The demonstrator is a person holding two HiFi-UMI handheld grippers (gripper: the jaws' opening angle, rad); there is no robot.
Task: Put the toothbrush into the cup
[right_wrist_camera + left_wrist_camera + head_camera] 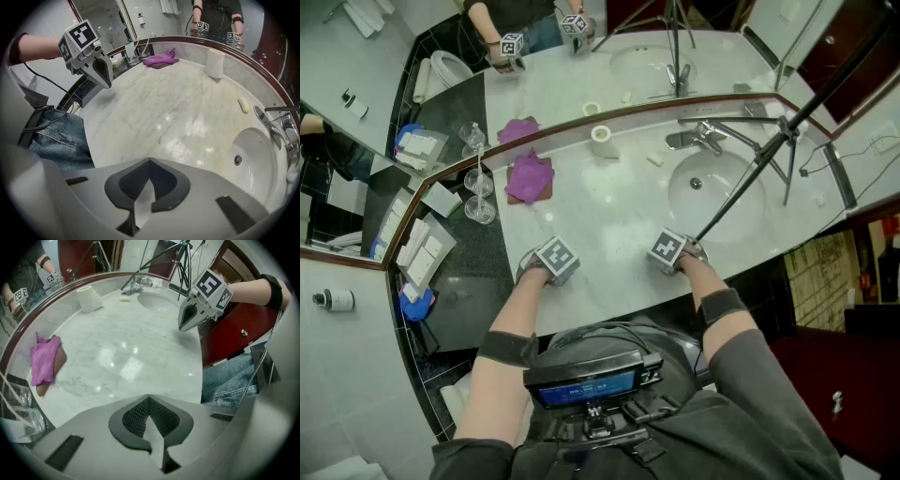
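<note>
A thin white toothbrush (478, 167) stands upright in a clear glass (478, 184) at the counter's far left, next to the mirror; a second clear glass (480, 211) sits in front of it. The right gripper view shows the same toothbrush (146, 43) and glass (131, 49) far off. A white cup-like cylinder (601, 140) stands at the back of the counter. My left gripper (546, 269) and right gripper (673, 254) hang side by side over the marble counter's front edge, pointing steeply down. Both are shut and hold nothing, far from the glasses.
A purple cloth (529, 178) lies near the glasses. The sink (712, 187) with its tap (701, 137) is at the right, and a black tripod (769, 155) stands over it. A small soap piece (654, 159) lies by the sink. The mirror (534, 84) runs along the back.
</note>
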